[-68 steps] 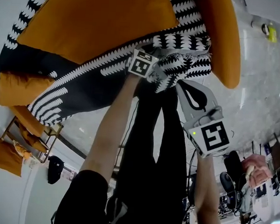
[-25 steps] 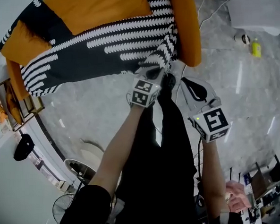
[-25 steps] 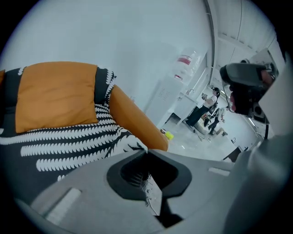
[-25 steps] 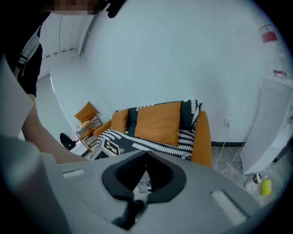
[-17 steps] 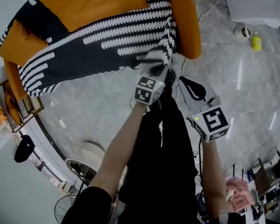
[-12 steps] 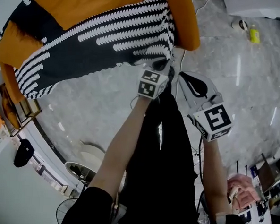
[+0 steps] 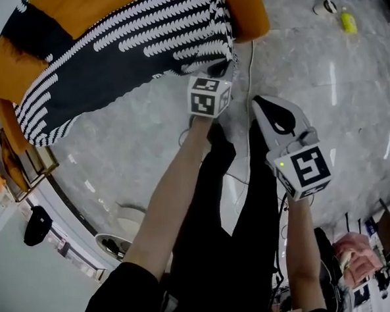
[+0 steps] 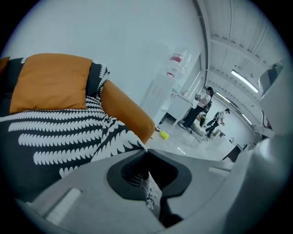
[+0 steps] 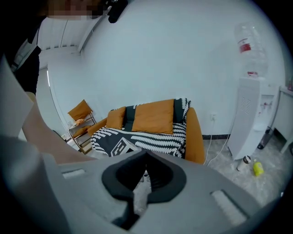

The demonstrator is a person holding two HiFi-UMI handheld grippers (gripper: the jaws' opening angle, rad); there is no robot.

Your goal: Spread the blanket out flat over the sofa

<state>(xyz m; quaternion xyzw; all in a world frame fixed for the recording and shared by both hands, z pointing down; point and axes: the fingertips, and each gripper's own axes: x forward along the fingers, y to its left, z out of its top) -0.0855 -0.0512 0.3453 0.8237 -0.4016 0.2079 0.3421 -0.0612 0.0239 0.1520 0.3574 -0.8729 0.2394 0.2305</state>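
The left gripper [image 8: 146,151] has its jaws closed together, pinching one corner of the black-and-white leaf-patterned blanket [image 8: 68,137] at their tips. From there the blanket runs away to the gripper's left, draped over the seat and front of the orange upholstered sofa [image 8: 130,112]. An orange square cushion [image 8: 48,87] leans against the backrest beyond it. The right gripper [image 9: 145,157] has its jaws shut with nothing between them, only grey marble floor [image 9: 219,169] showing below. It hangs apart from the blanket, with the sofa well ahead of it and the left gripper's marker cube [image 7: 208,97] to its left.
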